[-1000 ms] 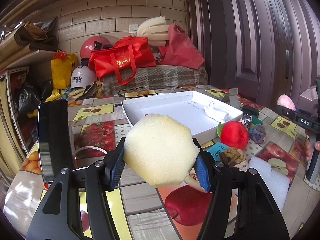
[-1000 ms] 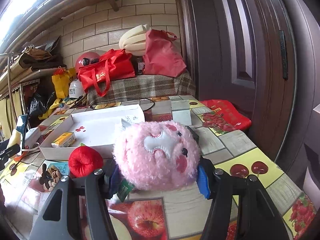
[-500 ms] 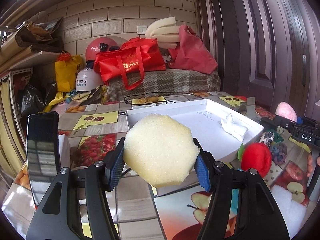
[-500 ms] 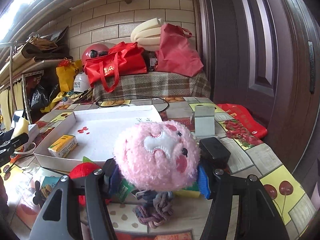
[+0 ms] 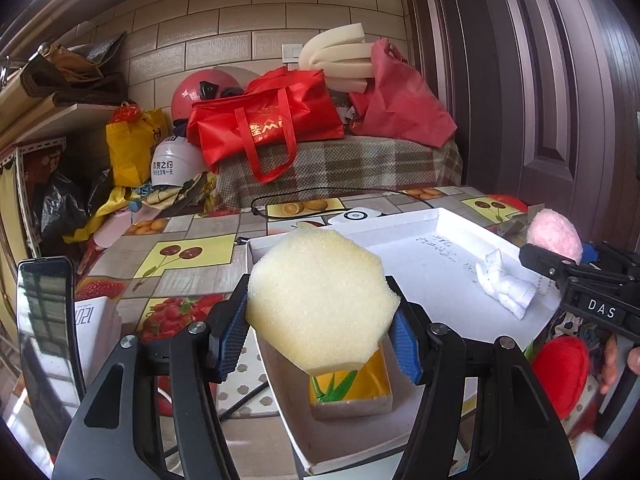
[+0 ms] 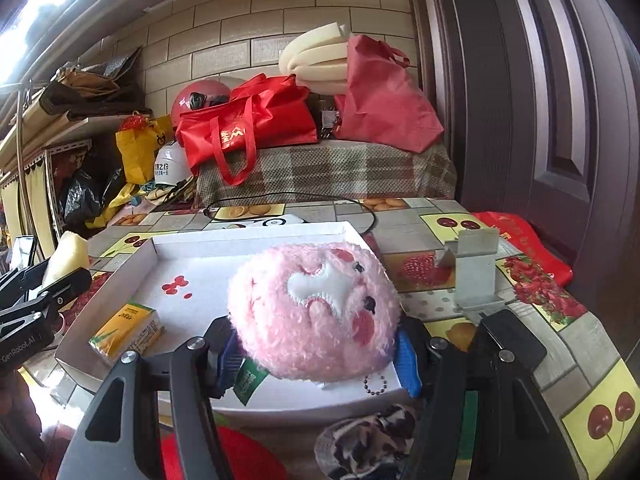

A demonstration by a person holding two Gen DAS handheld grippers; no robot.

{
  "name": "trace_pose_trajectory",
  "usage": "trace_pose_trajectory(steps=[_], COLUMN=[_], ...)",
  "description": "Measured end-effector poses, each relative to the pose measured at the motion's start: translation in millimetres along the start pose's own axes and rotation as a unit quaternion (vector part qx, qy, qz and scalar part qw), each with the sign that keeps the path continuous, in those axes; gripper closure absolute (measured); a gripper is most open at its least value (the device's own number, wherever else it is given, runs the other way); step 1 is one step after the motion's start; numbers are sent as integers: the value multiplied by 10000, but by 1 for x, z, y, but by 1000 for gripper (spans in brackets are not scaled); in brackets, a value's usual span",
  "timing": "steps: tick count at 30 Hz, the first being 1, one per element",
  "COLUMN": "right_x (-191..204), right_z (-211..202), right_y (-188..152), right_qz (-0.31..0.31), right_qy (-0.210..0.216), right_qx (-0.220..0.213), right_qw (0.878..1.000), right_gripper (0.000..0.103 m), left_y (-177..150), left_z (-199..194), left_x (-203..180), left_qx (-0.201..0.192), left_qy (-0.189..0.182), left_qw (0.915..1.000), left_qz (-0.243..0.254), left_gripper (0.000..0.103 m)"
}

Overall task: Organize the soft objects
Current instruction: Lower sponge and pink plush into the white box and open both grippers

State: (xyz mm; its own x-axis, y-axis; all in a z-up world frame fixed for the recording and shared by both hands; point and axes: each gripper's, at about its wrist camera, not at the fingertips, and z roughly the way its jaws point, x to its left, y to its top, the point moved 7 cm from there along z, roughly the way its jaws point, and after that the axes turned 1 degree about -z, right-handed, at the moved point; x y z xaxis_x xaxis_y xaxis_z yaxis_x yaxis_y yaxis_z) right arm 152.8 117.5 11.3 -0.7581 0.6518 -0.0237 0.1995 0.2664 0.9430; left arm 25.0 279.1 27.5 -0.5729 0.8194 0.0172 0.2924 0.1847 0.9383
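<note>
My left gripper [image 5: 318,344] is shut on a pale yellow sponge [image 5: 320,300] and holds it above the near left corner of the white tray [image 5: 400,228]. My right gripper [image 6: 320,352] is shut on a pink plush toy [image 6: 316,312] and holds it over the near edge of the same white tray [image 6: 248,240]. In the tray lie a yellow tissue pack [image 5: 352,388], which also shows in the right wrist view [image 6: 128,330], and a white cloth [image 5: 504,288]. The right gripper with the plush [image 5: 554,236] shows at the right of the left wrist view.
A red plush ball [image 5: 564,376] lies beside the tray on the fruit-patterned tablecloth [image 5: 180,256]. A patterned soft item [image 6: 368,444] lies in front of the tray. A metal stand [image 6: 476,272] is at the right. A phone [image 5: 40,320] stands at the left. Bags and helmets fill the back.
Both grippers have moved forward toward the tray with their loads. The sponge is now over the tray's corner, and the pink plush is over its near edge.
</note>
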Motion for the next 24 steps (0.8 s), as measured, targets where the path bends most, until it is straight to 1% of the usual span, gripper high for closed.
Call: trace_pose_trajectory(steps=[7, 12, 20, 24], right_x=[12, 20, 25, 27], right_z=[29, 37, 38, 39], right_y=[3, 0, -1, 0], right_qz=[-87, -197, -327, -408], right_qy=[217, 291, 279, 260], right_qx=[340, 526, 577, 591], right_qw=[9991, 9980, 9974, 9971], right_gripper=[40, 40, 39, 38], left_y=[2, 0, -3, -4], left_z=[19, 26, 31, 33], left_x=[-11, -19, -25, -25], left_qx=[175, 350, 489, 510], left_qy=[-93, -231, -261, -179], left_qw=[9997, 9988, 9977, 9977], left_qz=[114, 269, 380, 400], left_gripper=[41, 41, 41, 40])
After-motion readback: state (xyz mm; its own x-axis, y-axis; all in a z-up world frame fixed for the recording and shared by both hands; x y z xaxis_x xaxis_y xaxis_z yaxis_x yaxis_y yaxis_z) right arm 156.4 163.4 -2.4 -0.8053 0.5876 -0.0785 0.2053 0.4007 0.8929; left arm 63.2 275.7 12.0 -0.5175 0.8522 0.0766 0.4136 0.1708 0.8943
